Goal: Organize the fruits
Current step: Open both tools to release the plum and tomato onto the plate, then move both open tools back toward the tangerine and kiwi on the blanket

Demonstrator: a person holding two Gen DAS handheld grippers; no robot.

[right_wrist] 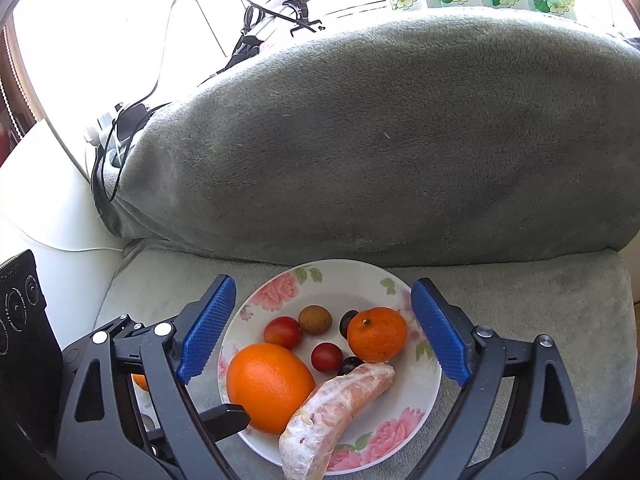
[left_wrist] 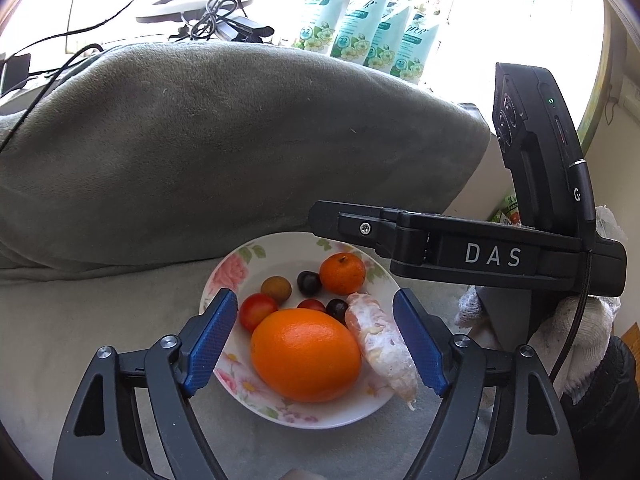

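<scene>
Fruit is all sitting on one floral plate (left_wrist: 224, 276) on a grey cushioned seat (right_wrist: 520, 312), lower centre in both views. On it: a big orange (left_wrist: 306, 354) at the front, a smaller mandarin (left_wrist: 343, 273) toward the back, two cherry tomatoes (left_wrist: 258, 311), a brownish longan-looking fruit (left_wrist: 276, 289), a couple of dark grapes (left_wrist: 309, 282), and a peeled, pale pinkish-orange citrus piece (left_wrist: 380, 344) that leans against the big orange. In the right wrist view that piece runs from beside the mandarin down to the plate's near rim.

Left gripper (left_wrist: 316, 340) has its blue-padded fingers (left_wrist: 212, 340) spread wide, one each side of the big orange and the peeled piece, nothing pinched and no pad pressing on fruit as far as I can see. Right gripper (right_wrist: 324, 332) is the same deal: fingers (right_wrist: 440, 336) well apart, framing the plate, holding nothing.

In the left view the right gripper's black body with "DAS" on it fills the right side of the frame, held by a white knit glove (left_wrist: 592, 320). A fat grey pillow (right_wrist: 380, 140) takes up the middle of both frames behind the plate. Teal pouches with white flowers (left_wrist: 360, 20) line the top, and black cables (right_wrist: 248, 20) tangle at upper left.
</scene>
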